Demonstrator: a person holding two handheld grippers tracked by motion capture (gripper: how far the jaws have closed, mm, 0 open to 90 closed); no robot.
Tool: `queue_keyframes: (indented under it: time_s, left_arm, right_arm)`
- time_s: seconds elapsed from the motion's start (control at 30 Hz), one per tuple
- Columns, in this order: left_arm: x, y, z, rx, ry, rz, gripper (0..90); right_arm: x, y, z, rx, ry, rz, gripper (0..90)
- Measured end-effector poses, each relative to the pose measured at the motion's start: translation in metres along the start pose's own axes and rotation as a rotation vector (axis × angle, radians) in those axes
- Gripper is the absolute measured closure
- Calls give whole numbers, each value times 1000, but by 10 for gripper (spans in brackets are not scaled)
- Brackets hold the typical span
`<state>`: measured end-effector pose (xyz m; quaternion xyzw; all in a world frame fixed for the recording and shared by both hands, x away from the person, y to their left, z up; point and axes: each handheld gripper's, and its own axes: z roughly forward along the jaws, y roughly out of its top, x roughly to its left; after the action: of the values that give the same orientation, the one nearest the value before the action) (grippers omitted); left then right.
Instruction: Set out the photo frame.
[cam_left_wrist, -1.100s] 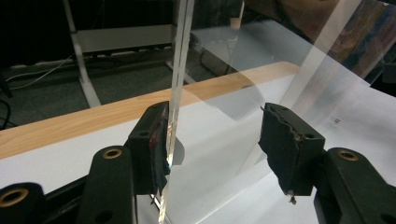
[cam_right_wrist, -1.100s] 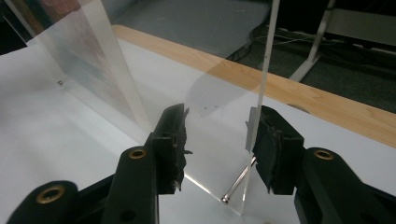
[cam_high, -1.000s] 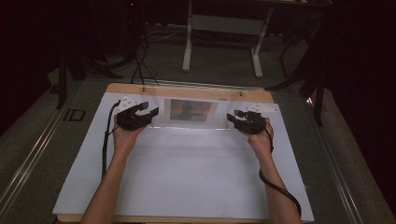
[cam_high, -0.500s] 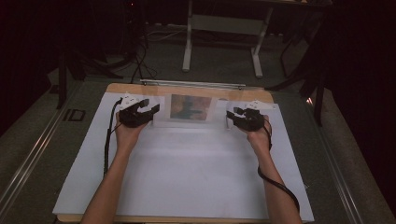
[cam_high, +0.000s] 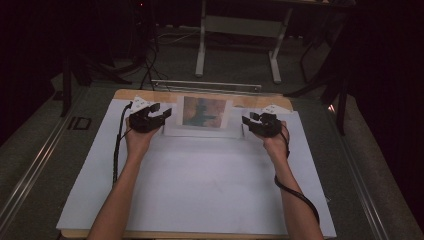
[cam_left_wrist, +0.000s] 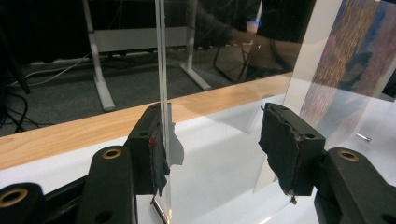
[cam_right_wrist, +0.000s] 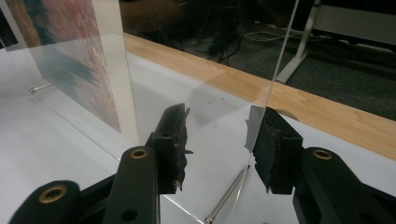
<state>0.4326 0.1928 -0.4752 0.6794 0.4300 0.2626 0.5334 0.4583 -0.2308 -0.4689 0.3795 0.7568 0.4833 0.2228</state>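
Where claws gape: clear, rigid acrylic frame (cam_high: 205, 116).

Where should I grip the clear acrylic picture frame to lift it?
Grip the acrylic frame by its clear side margins, one gripper from each end. It stands upright, and each margin already sits edge-on between open jaws: left gripper, right gripper. Avoid the printed picture.

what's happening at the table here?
A person holds a gripper in each hand at either end of a clear acrylic picture frame that stands at the far side of the white board. The left gripper is open with the panel's edge against one pad, the other pad apart. The right gripper is open too, straddling the opposite edge. A colourful print sits inside the frame. Neither grip has closed yet.
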Motion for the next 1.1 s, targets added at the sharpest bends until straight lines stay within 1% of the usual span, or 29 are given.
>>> queue_keyframes:
  time_s: [0.23, 0.37, 0.43, 0.5, 0.6, 0.83, 1.03, 1.1]
  left_arm:
    - [2, 0, 4, -5, 8, -2, 440]
    - [3, 2, 6, 6, 9, -2, 438]
    - [3, 3, 7, 17, 13, 5, 437]
    - [2, 4, 7, 17, 15, 1, 437]
    - [2, 4, 7, 11, 14, -17, 437]
    - [2, 5, 6, 21, 12, -14, 439]
    - [0, 7, 5, 29, 16, -17, 439]
    - [-1, 6, 3, 33, 16, -12, 440]
  right_arm:
    - [-3, 1, 4, 1, -2, 11, 564]
    - [-3, 2, 5, 1, -3, 14, 564]
    - [-3, 3, 6, 6, -7, 14, 558]
    - [-3, 3, 7, 9, -12, 16, 556]
    - [-2, 4, 7, 11, -20, 21, 553]
    - [1, 6, 6, 27, -35, -6, 548]
    - [2, 6, 5, 25, -43, -3, 544]
    - [3, 6, 4, 25, -44, -4, 543]
